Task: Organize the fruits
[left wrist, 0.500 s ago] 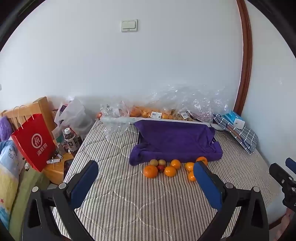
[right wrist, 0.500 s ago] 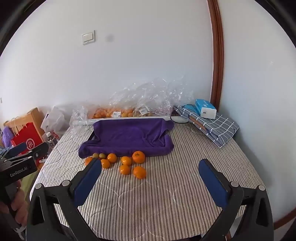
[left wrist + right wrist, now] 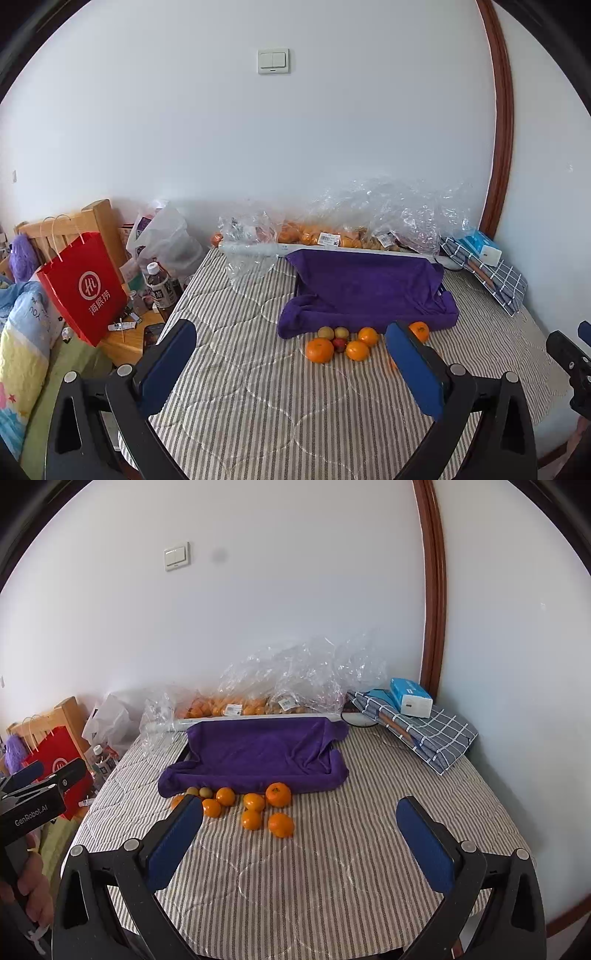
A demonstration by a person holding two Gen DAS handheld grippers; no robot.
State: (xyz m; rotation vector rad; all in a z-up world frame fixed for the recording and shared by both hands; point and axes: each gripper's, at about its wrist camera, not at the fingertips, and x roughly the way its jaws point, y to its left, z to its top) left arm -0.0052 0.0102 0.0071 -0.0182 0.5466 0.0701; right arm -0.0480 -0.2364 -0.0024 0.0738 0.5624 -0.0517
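Several oranges point(image 3: 319, 350) point(image 3: 280, 825), two small yellow-green fruits point(image 3: 325, 332) point(image 3: 205, 792) and a small red fruit point(image 3: 339, 344) lie loose on the striped table cover, just in front of a tray draped in a purple towel point(image 3: 369, 291) point(image 3: 258, 753). My left gripper point(image 3: 291, 354) is open and empty, held above the table short of the fruit. My right gripper point(image 3: 299, 830) is open and empty, also short of the fruit; the nearest orange lies between its fingers in the right wrist view.
Clear plastic bags holding more oranges point(image 3: 317, 236) point(image 3: 229, 705) line the wall behind the tray. A folded checked cloth with a blue box point(image 3: 410, 698) sits at the back right. A red paper bag point(image 3: 83, 288), bottles and a wooden chair stand off the table's left edge.
Both grippers have moved slightly forward toward the fruit; in the left wrist view the right finger now covers part of the oranges. Nothing was taken hold of.
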